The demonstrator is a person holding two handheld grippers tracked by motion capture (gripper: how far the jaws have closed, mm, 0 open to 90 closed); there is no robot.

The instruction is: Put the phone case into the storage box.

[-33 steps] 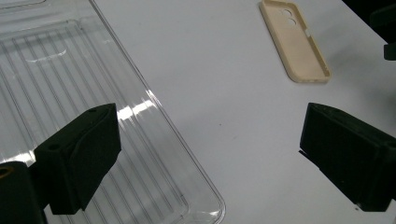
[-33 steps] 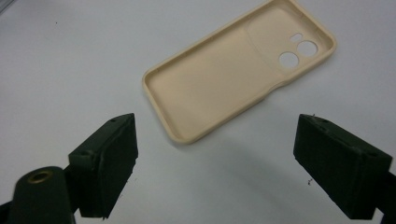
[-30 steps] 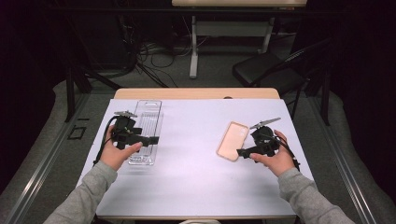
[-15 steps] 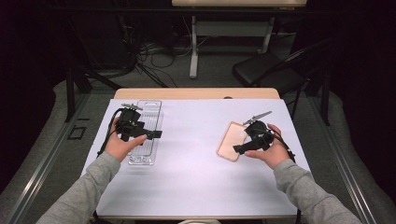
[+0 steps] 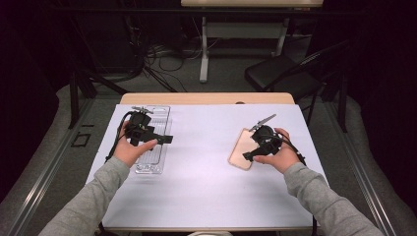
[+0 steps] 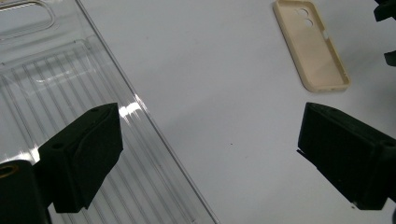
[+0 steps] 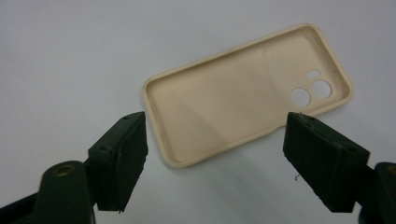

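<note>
A beige phone case (image 7: 243, 102) lies inside-up on the white table cover (image 5: 206, 182), right of centre (image 5: 240, 151). My right gripper (image 7: 215, 154) is low over its near end, which lies between the jaws; they have just been closing but the pads are apart from it. From above, this gripper (image 5: 248, 156) points left at the case. My left gripper (image 6: 210, 154) stands open, one jaw over the clear ridged tray (image 6: 56, 79), the other over bare cover. From above it (image 5: 166, 139) sits over the tray (image 5: 150, 164) at the left. The case (image 6: 310, 46) lies far off.
The wooden table edge (image 5: 206, 98) runs along the back. Beyond it stand a black chair (image 5: 280, 76), a white desk leg (image 5: 203, 54) and floor cables (image 5: 152, 64). The right gripper's black parts (image 6: 386, 28) show in the top right corner of the left gripper view.
My right hand has shifted left and slightly away, bringing its gripper onto the phone case's near end. My left hand has crept a little farther up the tray.
</note>
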